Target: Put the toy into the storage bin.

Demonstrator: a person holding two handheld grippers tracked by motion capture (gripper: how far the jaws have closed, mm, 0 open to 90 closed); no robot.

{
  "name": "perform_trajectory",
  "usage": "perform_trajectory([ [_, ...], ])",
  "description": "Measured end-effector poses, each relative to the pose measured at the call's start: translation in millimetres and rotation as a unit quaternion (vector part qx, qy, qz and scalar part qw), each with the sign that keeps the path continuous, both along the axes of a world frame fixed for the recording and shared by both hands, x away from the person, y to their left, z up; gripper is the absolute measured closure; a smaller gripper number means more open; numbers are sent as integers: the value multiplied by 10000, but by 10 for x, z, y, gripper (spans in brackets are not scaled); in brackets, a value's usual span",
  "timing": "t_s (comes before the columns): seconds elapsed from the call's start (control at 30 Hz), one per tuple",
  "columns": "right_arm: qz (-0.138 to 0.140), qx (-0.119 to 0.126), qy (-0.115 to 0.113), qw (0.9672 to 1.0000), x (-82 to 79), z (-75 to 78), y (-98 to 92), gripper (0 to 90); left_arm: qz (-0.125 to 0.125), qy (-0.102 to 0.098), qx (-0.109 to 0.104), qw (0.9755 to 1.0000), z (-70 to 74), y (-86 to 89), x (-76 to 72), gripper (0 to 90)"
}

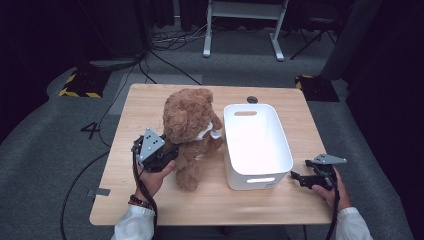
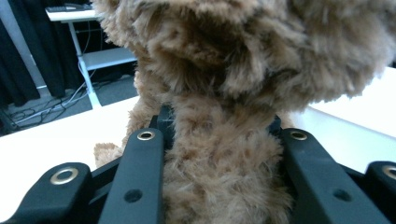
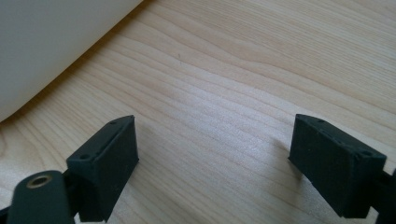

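Note:
A brown teddy bear (image 1: 190, 127) sits upright at the middle of the wooden table (image 1: 150, 200), just left of a white plastic bin (image 1: 255, 142). My left gripper (image 1: 167, 152) is shut on the teddy bear's body from its left side. In the left gripper view the brown fur of the teddy bear (image 2: 224, 154) is squeezed between the two black jaws, my left gripper (image 2: 219, 135) pressing on both sides. My right gripper (image 1: 296, 178) rests by the bin's near right corner. In the right gripper view my right gripper (image 3: 215, 140) stands open over bare wood.
The bin (image 3: 42, 42) has handle cut-outs at both ends and nothing visible inside. A small dark round fitting (image 1: 252, 99) lies at the table's far edge. Beyond the table stand a white desk frame (image 1: 245, 30) and cables on the grey floor.

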State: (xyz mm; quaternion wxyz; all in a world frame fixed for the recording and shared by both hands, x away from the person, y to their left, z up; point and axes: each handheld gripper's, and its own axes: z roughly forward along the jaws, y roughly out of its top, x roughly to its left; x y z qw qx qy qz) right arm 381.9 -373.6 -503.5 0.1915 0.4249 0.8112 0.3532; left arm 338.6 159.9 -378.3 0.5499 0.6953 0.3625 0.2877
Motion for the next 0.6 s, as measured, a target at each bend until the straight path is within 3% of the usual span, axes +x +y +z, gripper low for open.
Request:
perform_trajectory([
  [0.6,1,-1,-1,10000,1,0,0,149,35,-155,-34,9999,233,-45,76,659],
])
